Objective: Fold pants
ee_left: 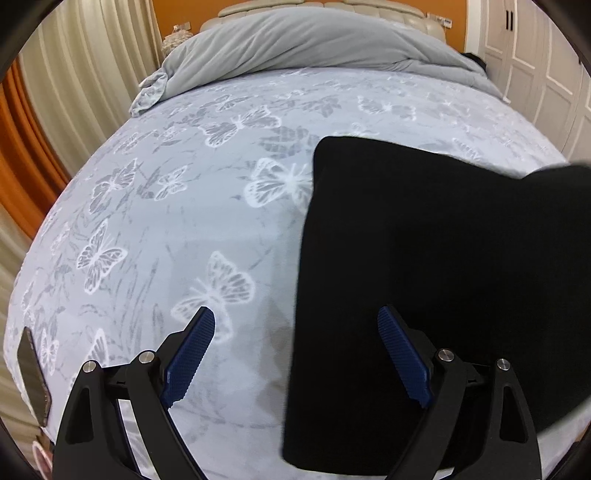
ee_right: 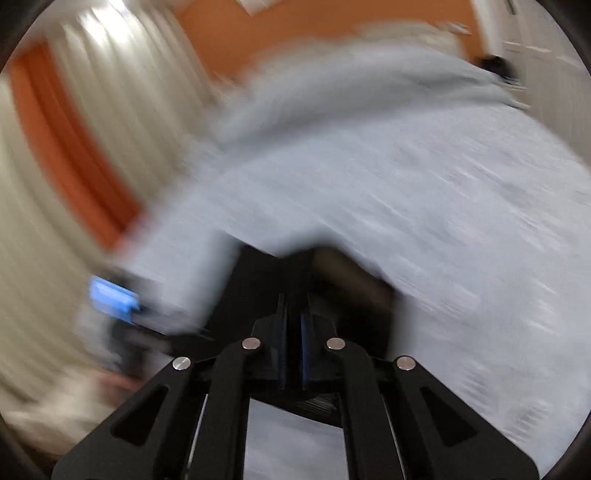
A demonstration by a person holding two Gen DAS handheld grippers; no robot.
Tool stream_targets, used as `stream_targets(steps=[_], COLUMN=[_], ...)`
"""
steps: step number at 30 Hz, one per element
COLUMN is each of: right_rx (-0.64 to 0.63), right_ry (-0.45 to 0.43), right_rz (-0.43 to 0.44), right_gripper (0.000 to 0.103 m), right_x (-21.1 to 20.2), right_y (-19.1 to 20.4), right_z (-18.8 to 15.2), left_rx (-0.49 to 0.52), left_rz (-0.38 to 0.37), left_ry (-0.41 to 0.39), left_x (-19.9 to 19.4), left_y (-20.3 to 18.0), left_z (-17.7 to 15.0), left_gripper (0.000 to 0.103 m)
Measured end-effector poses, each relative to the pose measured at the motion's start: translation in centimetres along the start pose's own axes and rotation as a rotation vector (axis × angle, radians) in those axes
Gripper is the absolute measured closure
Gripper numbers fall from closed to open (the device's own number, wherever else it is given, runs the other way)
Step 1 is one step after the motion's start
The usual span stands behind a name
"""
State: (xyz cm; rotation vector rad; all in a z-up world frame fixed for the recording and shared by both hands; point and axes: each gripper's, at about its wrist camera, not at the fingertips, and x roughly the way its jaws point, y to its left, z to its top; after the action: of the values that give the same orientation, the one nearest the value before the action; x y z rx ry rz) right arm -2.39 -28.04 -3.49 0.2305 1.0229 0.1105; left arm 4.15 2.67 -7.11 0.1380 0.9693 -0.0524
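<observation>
Black pants (ee_left: 424, 258): soft, limp, light cloth, lying on the butterfly-print bed sheet (ee_left: 166, 221) at 3 o'clock in the left view; best taken at a hem or folded edge. Left claw (ee_left: 295, 354) spread wide, empty. Right claw (ee_right: 293, 332) pinched on the pants' dark fabric, view blurred; no legible labels.

Pants (ee_left: 424, 277) lay on the bed (ee_left: 184, 221), on its right half in left wrist view, w/ one part lifted at far right. Duvet (ee_left: 295, 40) was bunched across the far end, headboard (ee_left: 321, 7) behind it. Curtains (ee_left: 74, 74) hung left of bed, wardrobe doors (ee_left: 535, 66) right. Phone (ee_left: 33, 376) lay at near-left bed edge.
</observation>
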Motion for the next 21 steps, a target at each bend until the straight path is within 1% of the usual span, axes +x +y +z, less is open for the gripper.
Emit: stream_targets(steps=[1,2,3,4,5,6,7,9,10,11,12,13,14,15,16,17,18,19,20,21], right_rx=[0.051,0.106,0.093,0.057,0.036,0.052,0.071,0.13,0.156,0.174,0.165,0.152,0.125,0.106,0.084,0.049,0.022,-0.003,-0.027,-0.034], right_ry=[0.083,0.14,0.102,0.045,-0.013,-0.051,-0.062,-0.021,0.007,0.044,0.067,0.076,0.076,0.052,0.002,-0.093,-0.161,-0.209,-0.229,-0.224], right_rz=[-0.005,-0.012,-0.003,0.007,0.001,0.009,0.03,0.093,0.116,0.141,0.155,0.162,0.15,0.112,0.038,-0.08,-0.128,-0.115,-0.013,0.075], right_gripper=[0.092,0.082,0.078,0.066,0.042,0.031,0.024,0.024,0.024,0.028,0.033,0.043,0.045,0.045,0.045,0.044,0.044,0.044,0.045,0.045], right_x=[2.0,3.0,2.0,0.7,-0.9,-1.9,-2.1,-1.4,-0.8,0.3,1.2,1.7,2.4,2.2,1.9,1.1,0.1,-0.5,-0.9,-0.9], right_y=[-1.4,-2.3,-2.1,-1.7,-1.4,-1.7,-2.0,-3.1,-3.4,-3.4,-2.9,-2.2,-1.2,-0.5,0.1,1.2,2.1,3.2,4.7,6.0], right_z=[-0.8,-1.5,-1.4,-1.4,-1.5,-1.9,-2.2,-2.5,-2.4,-2.3,-2.1,-2.1,-1.6,-1.2,-0.6,0.2,0.7,1.2,1.9,2.4], left_rx=[-0.005,-0.014,-0.022,-0.028,-0.027,-0.023,-0.024,-0.039,-0.054,-0.063,-0.076,-0.095,-0.109,-0.115,-0.116,-0.128,-0.154,-0.204,-0.251,-0.275], left_rz=[-0.009,-0.02,-0.029,-0.032,-0.029,-0.029,-0.032,-0.039,-0.055,-0.067,-0.084,-0.115,-0.146,-0.179,-0.184,-0.182,-0.19,-0.217,-0.236,-0.238], left_ry=[0.004,0.009,0.016,0.021,0.019,0.01,-0.003,-0.019,-0.018,-0.01,0.008,0.037,0.065,0.103,0.121,0.136,0.151,0.18,0.202,0.21], left_x=[0.2,0.2,0.3,0.1,-0.1,-0.4,-0.8,-1.3,-1.4,-1.3,-1.0,-0.5,0.0,0.7,1.1,1.6,2.0,2.6,2.9,3.0], left_y=[0.2,0.3,0.4,0.4,0.3,0.3,0.3,0.5,0.9,1.0,1.2,1.5,1.6,1.6,1.5,1.7,2.1,3.1,4.0,4.6], left_z=[0.0,0.0,0.1,0.2,0.2,0.2,0.3,0.4,0.5,0.6,0.6,0.5,0.4,0.2,-0.1,-0.5,-0.9,-1.2,-1.5,-1.7], left_gripper=[0.014,0.014,0.014,0.015,0.015,0.015,0.015,0.015,0.015,0.015,0.015,0.015,0.015,0.015,0.014,0.012,0.012,0.012,0.013,0.016])
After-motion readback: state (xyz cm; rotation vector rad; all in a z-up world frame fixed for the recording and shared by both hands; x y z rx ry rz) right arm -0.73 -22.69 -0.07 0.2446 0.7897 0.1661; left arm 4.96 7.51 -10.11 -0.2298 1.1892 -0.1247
